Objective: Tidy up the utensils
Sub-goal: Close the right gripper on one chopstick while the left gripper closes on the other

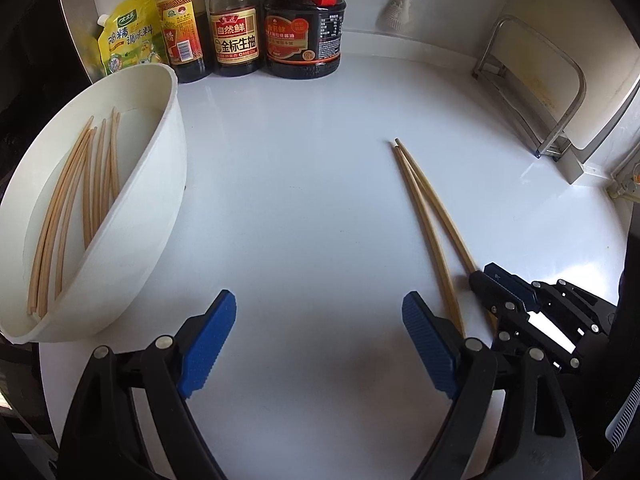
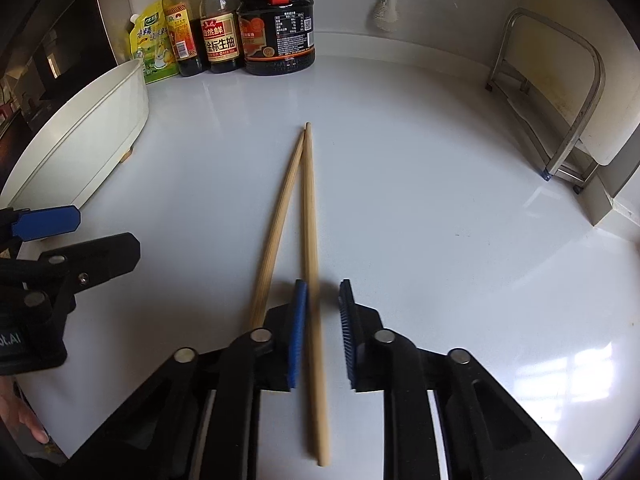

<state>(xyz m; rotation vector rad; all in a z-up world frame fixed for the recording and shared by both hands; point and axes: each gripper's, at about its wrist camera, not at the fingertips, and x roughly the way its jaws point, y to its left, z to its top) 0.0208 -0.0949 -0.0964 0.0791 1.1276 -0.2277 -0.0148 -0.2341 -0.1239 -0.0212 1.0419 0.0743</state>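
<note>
Right gripper (image 2: pixel 323 332) straddled one chopstick (image 2: pixel 311 280) at lower centre, pads apparently not yet pinching; I aimed to lift it toward tub (image 2: pixel 86 144) upper left.

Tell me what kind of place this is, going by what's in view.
Most likely a home kitchen counter. Soy sauce bottles and a yellow seasoning pouch line the back wall, a white basin holds chopsticks, and a metal rack stands by the wall.
</note>
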